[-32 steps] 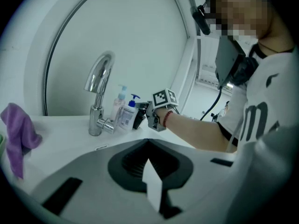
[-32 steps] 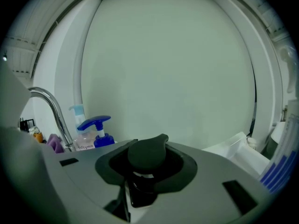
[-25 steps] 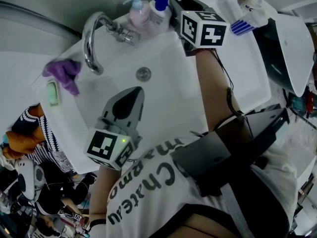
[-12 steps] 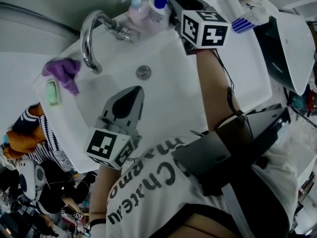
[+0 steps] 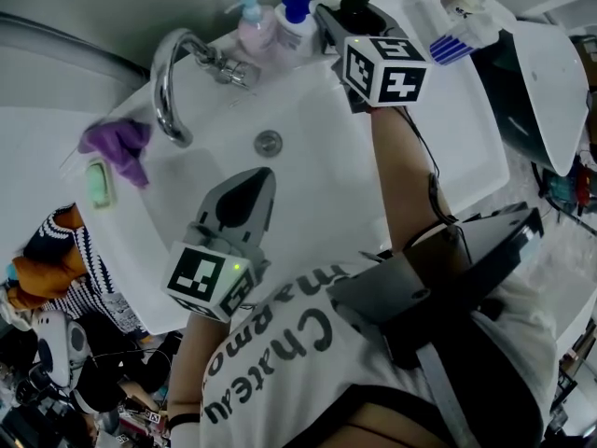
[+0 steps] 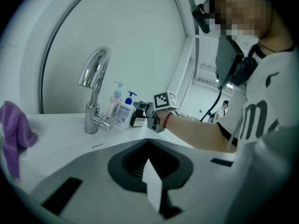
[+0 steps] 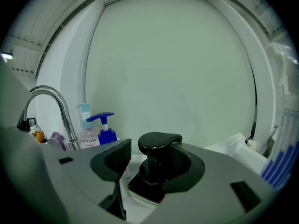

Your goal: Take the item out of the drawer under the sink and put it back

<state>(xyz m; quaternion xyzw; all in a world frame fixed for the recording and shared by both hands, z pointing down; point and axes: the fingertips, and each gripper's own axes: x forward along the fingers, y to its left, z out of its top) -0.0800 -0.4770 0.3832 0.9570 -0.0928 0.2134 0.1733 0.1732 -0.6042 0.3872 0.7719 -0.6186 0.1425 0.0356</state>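
A white bottle with a black pump head (image 7: 159, 141) stands at the back of the sink counter (image 5: 448, 110), beside the soap bottles. My right gripper (image 7: 154, 155) reaches round it. Its jaws have just been opening, and the pump neck stands between them with a gap to the left pad (image 7: 117, 157), so it is open. In the head view the right gripper (image 5: 340, 12) sits at the top, by the black pump (image 5: 356, 7). My left gripper (image 5: 259, 177) hovers over the basin, shut and empty, and the left gripper view shows its tips (image 6: 149, 146) closed. The drawer is out of view.
A chrome faucet (image 5: 173, 73) arches over the basin, with the drain (image 5: 269, 142) below it. A pink soap bottle (image 5: 254, 28) and a blue-pump bottle (image 5: 297, 21) stand behind. A purple cloth (image 5: 119, 143) and green soap (image 5: 98, 180) lie left. A white container (image 5: 457, 26) sits right.
The right gripper's jaws have spread apart round the black pump, which now shows more plainly. The left gripper has stayed over the basin.
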